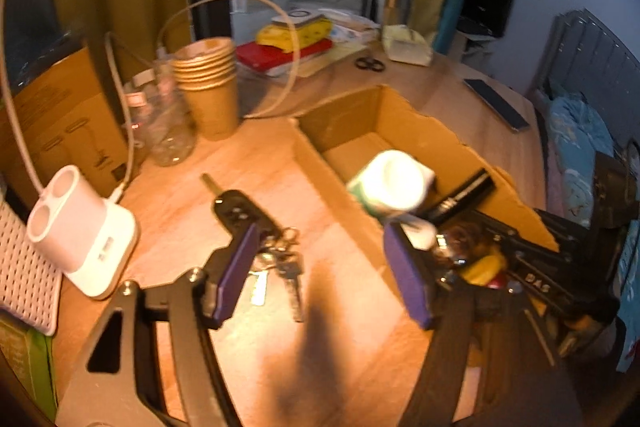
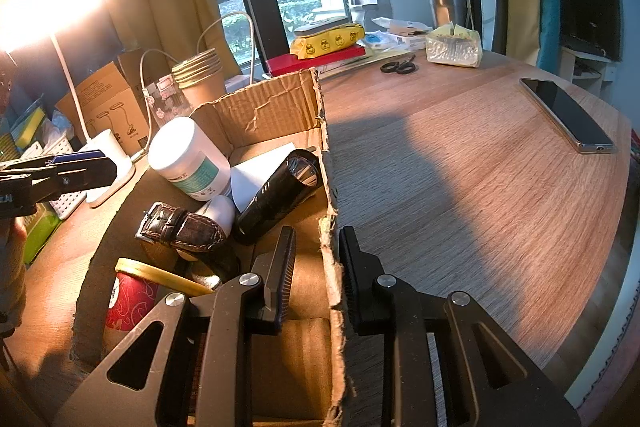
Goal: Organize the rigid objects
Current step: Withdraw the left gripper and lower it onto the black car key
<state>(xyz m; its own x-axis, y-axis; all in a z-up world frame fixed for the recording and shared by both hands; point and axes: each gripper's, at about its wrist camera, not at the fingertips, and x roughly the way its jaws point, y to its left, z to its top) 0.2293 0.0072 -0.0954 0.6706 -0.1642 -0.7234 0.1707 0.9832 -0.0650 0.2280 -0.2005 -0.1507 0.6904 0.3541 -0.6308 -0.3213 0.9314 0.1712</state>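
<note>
An open cardboard box [image 1: 404, 131] lies on the wooden table and also shows in the right wrist view [image 2: 276, 107]. It holds a white jar [image 2: 188, 159], a black flashlight [image 2: 280, 195], a brown leather watch [image 2: 180, 227] and a red tin with a gold lid [image 2: 132, 299]. A black car key with a bunch of keys [image 1: 256, 227] lies on the table left of the box. My left gripper [image 1: 320, 267] is open, just above and beside the keys. My right gripper [image 2: 316, 271] is open, its fingers astride the box's right wall without gripping it.
A white charging stand [image 1: 80, 231], a clear bottle [image 1: 168, 123] and stacked paper cups [image 1: 208, 79] stand at the left. A phone [image 2: 568, 115], scissors [image 2: 398, 67] and books [image 2: 320, 59] lie further back on the table.
</note>
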